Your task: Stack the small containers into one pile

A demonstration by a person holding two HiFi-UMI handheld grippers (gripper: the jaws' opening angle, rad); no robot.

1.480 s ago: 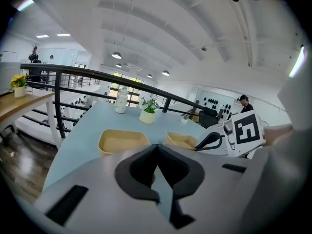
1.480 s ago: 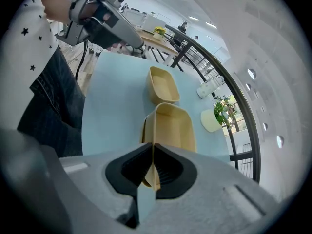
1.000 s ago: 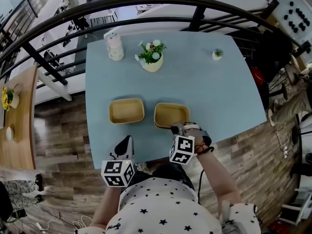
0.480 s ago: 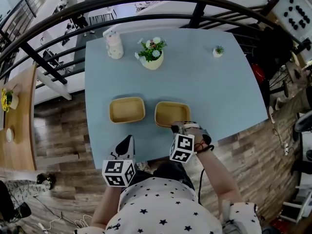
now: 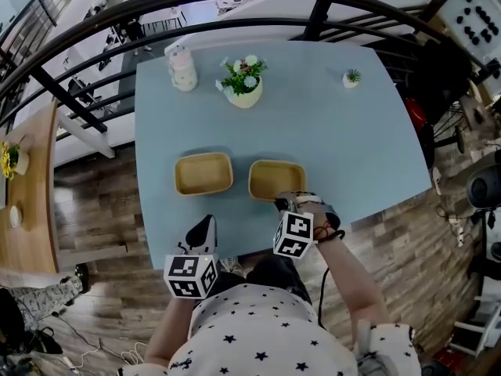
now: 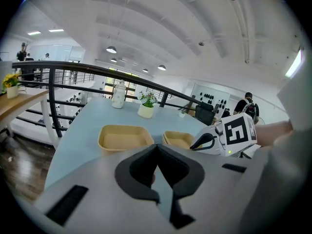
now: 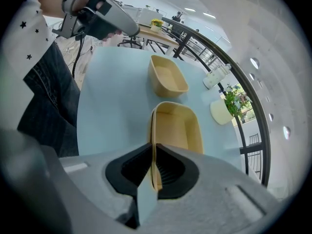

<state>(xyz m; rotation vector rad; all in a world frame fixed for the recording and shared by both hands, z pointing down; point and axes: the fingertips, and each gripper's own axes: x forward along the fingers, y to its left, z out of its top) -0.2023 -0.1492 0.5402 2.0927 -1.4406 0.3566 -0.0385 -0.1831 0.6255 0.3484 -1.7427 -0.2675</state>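
Right gripper (image 7: 152,165): dark ribbed jaws pinch the near wall of a tan, round-cornered rectangular container (image 7: 179,126) (smooth, matte, thin-walled). A second container (image 7: 167,76) of the same shape lies beyond the jaws, apart, on the pale blue table (image 5: 337,131). Left gripper (image 6: 157,152): jaws pressed together, nothing between.

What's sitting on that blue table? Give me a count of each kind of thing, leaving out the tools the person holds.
Tan containers: 2, the left container and the right container
Potted plants: 2, the large potted plant and the small potted plant
White bottle: 1
Total: 5
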